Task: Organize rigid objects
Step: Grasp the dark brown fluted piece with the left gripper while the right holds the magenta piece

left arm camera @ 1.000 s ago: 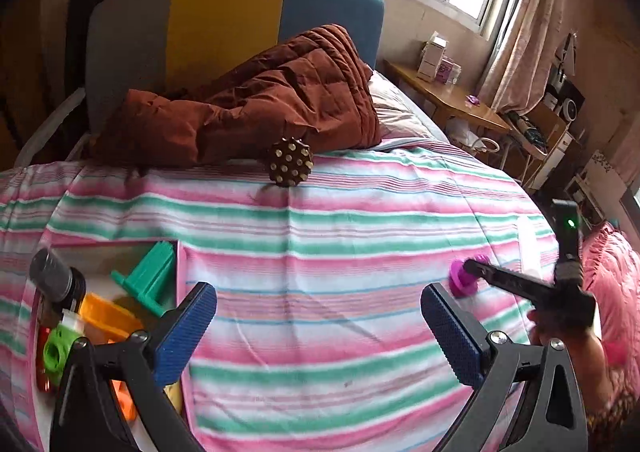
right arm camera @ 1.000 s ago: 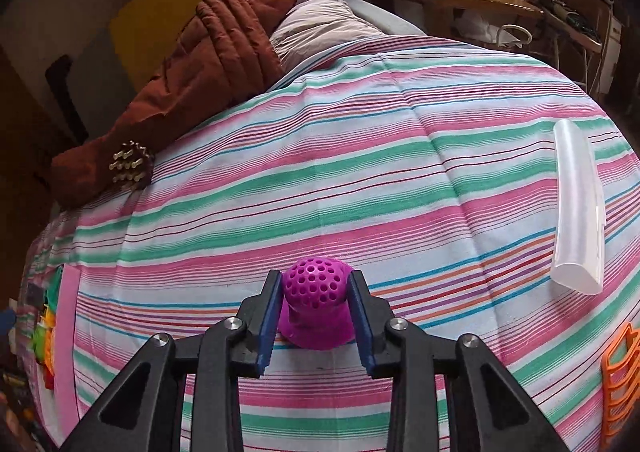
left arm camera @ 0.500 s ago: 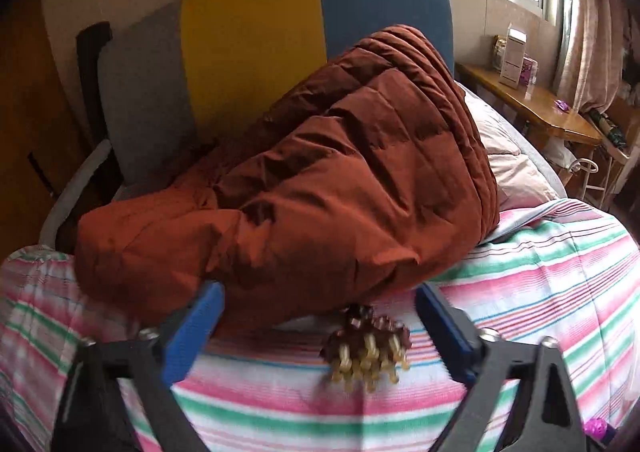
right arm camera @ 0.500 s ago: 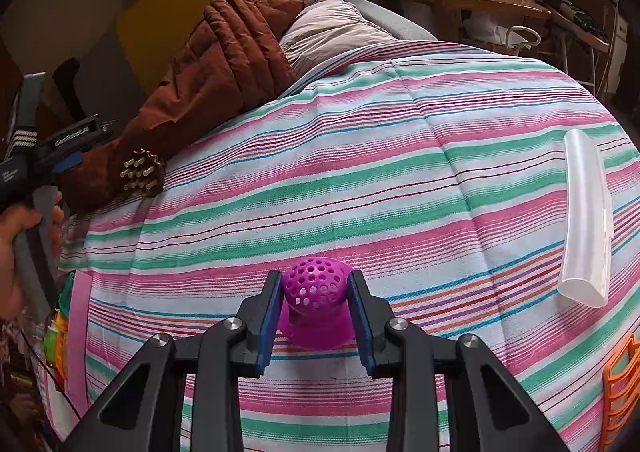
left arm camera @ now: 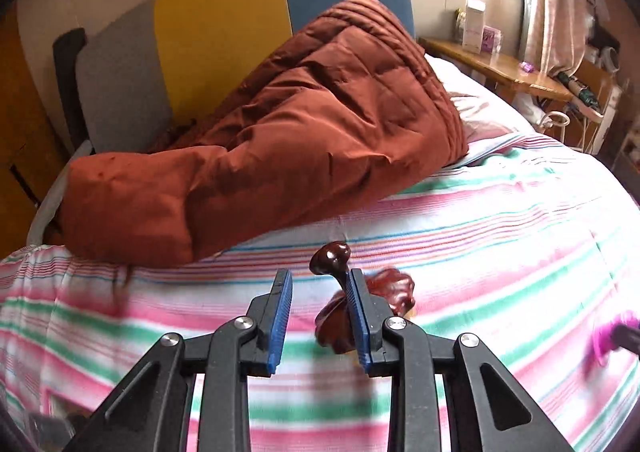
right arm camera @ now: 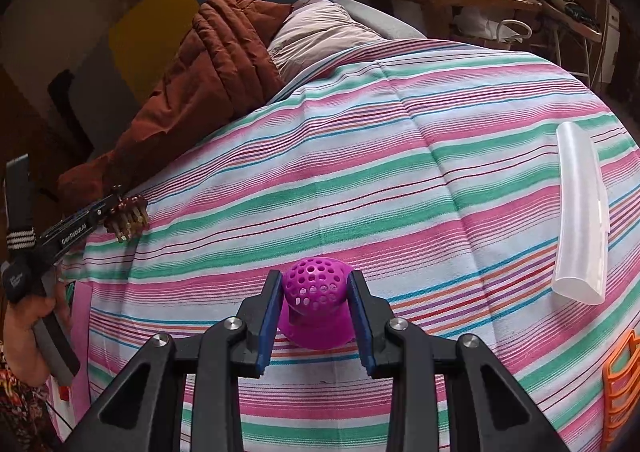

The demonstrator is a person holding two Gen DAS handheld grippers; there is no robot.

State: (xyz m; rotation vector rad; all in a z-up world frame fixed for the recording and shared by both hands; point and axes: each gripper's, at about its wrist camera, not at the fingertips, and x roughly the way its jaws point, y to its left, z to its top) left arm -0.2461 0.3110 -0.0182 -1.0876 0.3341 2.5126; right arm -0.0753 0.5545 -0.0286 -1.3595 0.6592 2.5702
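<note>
On the bed, the perforated dome piece sits between the pads of the right tongs, near the front edge. Far to its left, the spiked massager lies just before the quilted jacket, between the closing jaws of the left tongs, against the right pad only. To the right of the dome lies the long plastic cover, and the slotted rack is at the right edge.

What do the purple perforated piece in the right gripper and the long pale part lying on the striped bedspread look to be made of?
Purple perforated piece: apparently opaque moulded plastic with a soft sheen, going by its uniform colour and clean round holes. Long pale part: likely translucent frosted plastic, milky with light showing through, with smooth straight edges.
</note>
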